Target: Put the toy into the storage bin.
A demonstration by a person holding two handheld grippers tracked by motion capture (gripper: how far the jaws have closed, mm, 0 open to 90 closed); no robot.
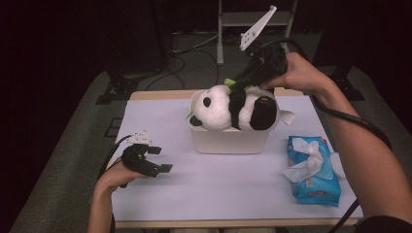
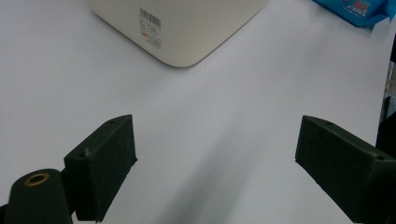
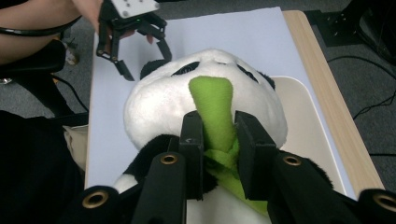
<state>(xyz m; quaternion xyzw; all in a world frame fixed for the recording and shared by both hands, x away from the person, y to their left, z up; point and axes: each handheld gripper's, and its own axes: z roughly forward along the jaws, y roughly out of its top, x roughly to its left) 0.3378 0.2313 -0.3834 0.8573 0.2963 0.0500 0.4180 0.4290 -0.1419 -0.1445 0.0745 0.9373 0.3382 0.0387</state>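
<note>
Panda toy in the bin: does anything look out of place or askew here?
Yes. The panda toy lies on its side across the top of the white bin rather than down inside it, bulging over the rim. The right hand-held gripper is shut on its green scarf, not its body.

The setting was a recording lab or studio. The table was a wooden-edged top under a plain white sheet, standing on grey carpet. Beyond the right tongs, cables ran loose over the floor past dark stand feet and a pale metal frame; the surroundings were unlit.
</note>
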